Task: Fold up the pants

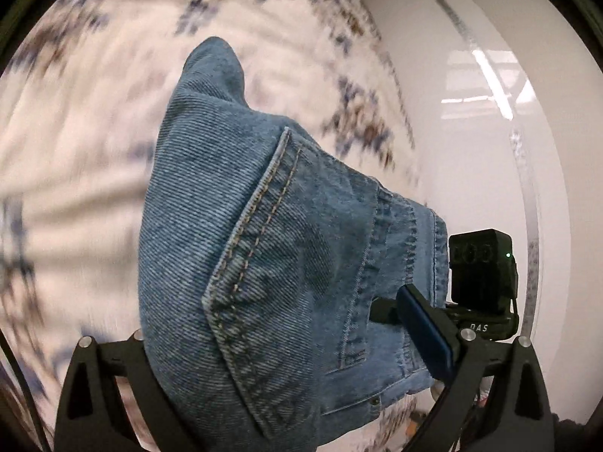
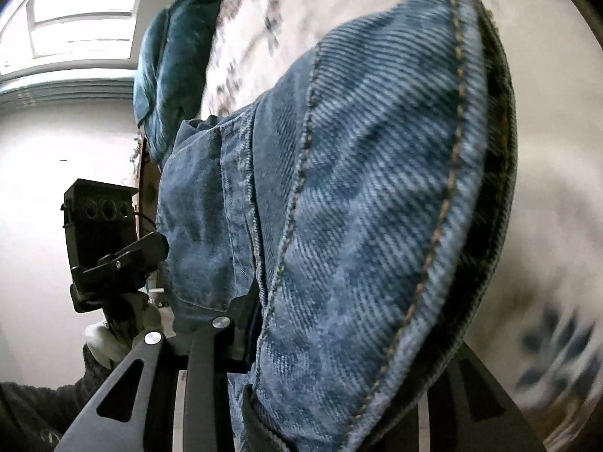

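Left wrist view: both grippers, left gripper (image 1: 294,376) and right gripper (image 2: 320,369), seem clamped on the jeans (image 1: 264,226); lift them evenly, keeping the waistband taut.

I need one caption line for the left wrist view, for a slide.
Left gripper lifts blue denim pants above a blurred floral bedspread; the right gripper holds them alongside.

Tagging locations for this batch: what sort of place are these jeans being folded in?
Probably a bedroom or similar home room: the jeans hang over a white floral-print cover, like a bedspread, with a teal cushion on it and a plain white wall beside.
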{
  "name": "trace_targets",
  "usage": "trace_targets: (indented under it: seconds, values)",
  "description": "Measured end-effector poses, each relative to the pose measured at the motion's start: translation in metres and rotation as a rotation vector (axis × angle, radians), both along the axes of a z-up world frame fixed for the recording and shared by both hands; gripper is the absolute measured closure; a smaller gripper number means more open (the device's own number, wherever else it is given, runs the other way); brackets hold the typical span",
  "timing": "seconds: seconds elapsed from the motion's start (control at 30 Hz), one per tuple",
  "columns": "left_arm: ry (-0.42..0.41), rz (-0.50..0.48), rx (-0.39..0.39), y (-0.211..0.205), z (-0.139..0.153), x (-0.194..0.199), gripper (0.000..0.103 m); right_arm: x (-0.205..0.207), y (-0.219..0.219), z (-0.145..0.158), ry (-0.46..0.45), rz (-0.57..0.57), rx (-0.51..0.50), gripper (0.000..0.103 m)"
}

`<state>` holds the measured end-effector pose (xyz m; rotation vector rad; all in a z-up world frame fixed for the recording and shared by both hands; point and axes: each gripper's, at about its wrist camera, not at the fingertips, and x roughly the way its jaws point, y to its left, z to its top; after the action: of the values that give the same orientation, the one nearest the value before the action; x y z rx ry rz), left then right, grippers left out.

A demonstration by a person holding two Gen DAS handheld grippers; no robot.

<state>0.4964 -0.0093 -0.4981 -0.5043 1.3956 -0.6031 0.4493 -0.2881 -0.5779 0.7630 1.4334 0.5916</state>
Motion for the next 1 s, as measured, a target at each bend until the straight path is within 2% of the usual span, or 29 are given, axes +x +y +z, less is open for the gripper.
trace_targets:
  seconds: [0.17,0.3,0.4,0.5,0.57,0.67,0.73,0.77,0.8,0.83,0.87,0.93,1.0]
  values:
    - [-0.068,0.043,-0.019,-0.002,0.012,0.083,0.004,0.082,-0.004,0.024,-0.068,0.011,-0.023,0.065]
    - [-0.099,0.040,-0.001,-0.005,-0.003,0.142,0.004,0.149,-0.006,0.026,-0.089,0.030,-0.046,0.065]
    - [-0.109,0.021,0.047,-0.009,-0.028,0.182,0.004,0.191,-0.003,0.013,-0.099,0.046,-0.070,0.065]
    - [-0.076,0.031,0.064,-0.006,-0.062,0.211,0.004,0.225,0.005,-0.016,-0.072,0.033,-0.088,0.065]
    - [-0.044,0.035,0.109,-0.005,-0.085,0.219,0.004,0.241,0.001,-0.043,-0.029,0.028,-0.127,0.064]
    - [-0.016,0.016,0.187,-0.002,-0.107,0.221,0.004,0.259,0.012,-0.071,0.054,0.005,-0.148,0.046]
    - [-0.012,0.002,0.210,0.003,-0.109,0.217,0.004,0.262,0.000,-0.072,0.062,-0.021,-0.176,0.017]
    - [-0.024,-0.001,0.235,0.004,-0.105,0.213,0.004,0.260,-0.005,-0.069,0.060,-0.034,-0.196,0.015]
    - [-0.043,-0.005,0.271,0.004,-0.099,0.209,0.004,0.254,-0.013,-0.064,0.054,-0.056,-0.222,0.015]
    - [-0.078,-0.003,0.314,0.002,-0.089,0.202,0.004,0.252,-0.019,-0.056,0.042,-0.085,-0.278,0.010]
    - [-0.112,0.007,0.362,0.000,-0.081,0.197,0.004,0.260,-0.030,-0.049,0.032,-0.097,-0.333,0.009]
    - [-0.169,0.035,0.458,-0.002,-0.070,0.190,0.004,0.246,-0.039,-0.028,-0.028,-0.118,-0.557,0.009]
    - [-0.230,0.069,0.536,-0.006,-0.052,0.175,0.004,0.232,-0.026,-0.002,-0.092,-0.130,-0.726,0.009]
